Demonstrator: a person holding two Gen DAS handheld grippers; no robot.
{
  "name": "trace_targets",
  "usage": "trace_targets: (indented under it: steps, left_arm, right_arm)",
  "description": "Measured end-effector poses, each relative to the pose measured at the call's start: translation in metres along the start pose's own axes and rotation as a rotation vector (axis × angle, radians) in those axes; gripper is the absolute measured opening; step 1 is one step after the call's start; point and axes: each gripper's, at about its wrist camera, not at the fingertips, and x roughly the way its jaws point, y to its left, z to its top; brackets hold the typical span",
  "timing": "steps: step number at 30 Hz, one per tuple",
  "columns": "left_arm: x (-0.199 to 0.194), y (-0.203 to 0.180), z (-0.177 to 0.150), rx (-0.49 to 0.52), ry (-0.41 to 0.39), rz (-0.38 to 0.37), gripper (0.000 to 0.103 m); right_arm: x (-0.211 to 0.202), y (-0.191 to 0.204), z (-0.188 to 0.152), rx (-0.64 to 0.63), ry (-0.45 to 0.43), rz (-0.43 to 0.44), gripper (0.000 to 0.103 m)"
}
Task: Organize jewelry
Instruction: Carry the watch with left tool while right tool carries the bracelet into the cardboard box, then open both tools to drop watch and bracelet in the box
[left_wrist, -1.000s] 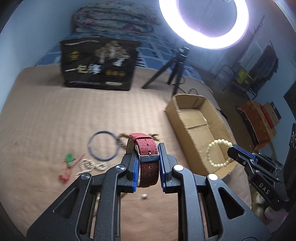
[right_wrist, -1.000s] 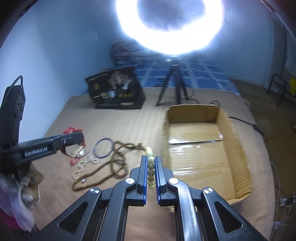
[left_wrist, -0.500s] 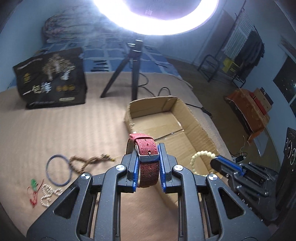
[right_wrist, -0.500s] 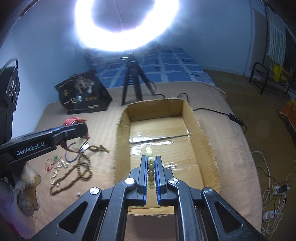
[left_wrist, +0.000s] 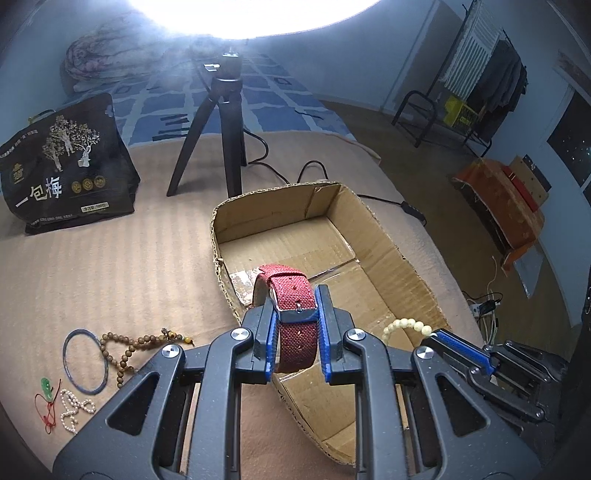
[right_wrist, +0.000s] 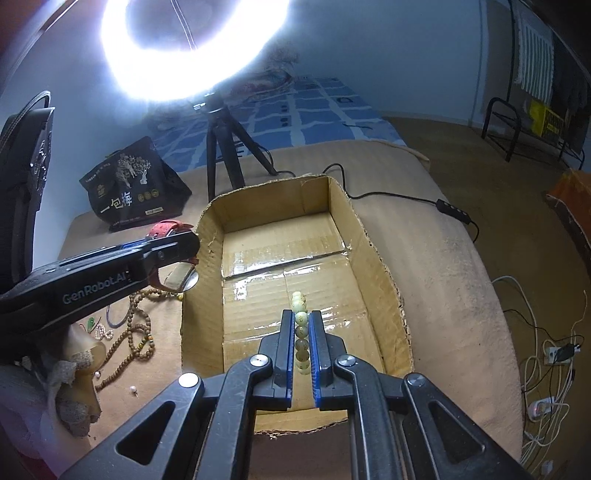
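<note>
While my left gripper (left_wrist: 295, 325) clamps the red woven watch strap (left_wrist: 293, 302) at the open cardboard box's (right_wrist: 380, 266) near-left rim, my right gripper (right_wrist: 301, 343), pinching the pale bead bracelet (right_wrist: 300, 325), hangs over the box floor.

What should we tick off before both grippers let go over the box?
1. Left gripper shut on the red watch: ok.
2. Right gripper shut on the pale bead bracelet: ok.
3. Bracelet over the cardboard box floor: ok, right wrist view shows box bottom behind it.
4. Watch past the box's near wall: cannot tell; it looks close to the left edge.
5. Box floor free of other items: ok, only tape shows.
6. Pieces left on the bed: not ok; the wooden bead string, blue bangle and small pearl strand remain outside.
</note>
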Motion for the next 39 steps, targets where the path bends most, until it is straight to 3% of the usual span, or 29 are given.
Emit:
trace_targets:
  steps: [8, 9, 10, 12, 15, 19, 31, 39]
  left_arm:
    - [0.002, -0.001, 0.000, 0.006, 0.004, 0.009, 0.017]
    - [0.002, -0.001, 0.000, 0.006, 0.006, 0.011, 0.019]
    - [0.002, 0.000, 0.000, 0.006, 0.008, 0.013, 0.029]
    - [0.001, 0.000, 0.000, 0.004, -0.002, 0.013, 0.042]
    - [-0.002, 0.000, 0.000, 0.006, -0.012, 0.023, 0.042]
    - [-0.007, 0.002, 0.000, 0.006, -0.020, 0.031, 0.043]
    - [-0.032, 0.013, -0.001, 0.005, -0.053, 0.060, 0.043]
    - [-0.060, 0.040, -0.007, -0.012, -0.080, 0.074, 0.043]
  right_arm:
    - [0.004, 0.000, 0.001, 0.000, 0.005, -0.020, 0.007]
    - [0.004, -0.001, 0.001, 0.001, 0.004, -0.025, 0.016]
    - [0.003, -0.001, 0.001, 0.003, -0.001, -0.030, 0.029]
    - [0.002, -0.003, 0.001, 0.005, -0.008, -0.039, 0.037]
    - [0.001, -0.004, 0.001, 0.006, -0.010, -0.043, 0.041]
    - [-0.003, -0.002, 0.002, 0.004, -0.026, -0.044, 0.062]
    - [-0.012, 0.007, 0.003, -0.011, -0.055, -0.042, 0.068]
    - [-0.022, 0.025, 0.005, -0.035, -0.092, 0.024, 0.076]
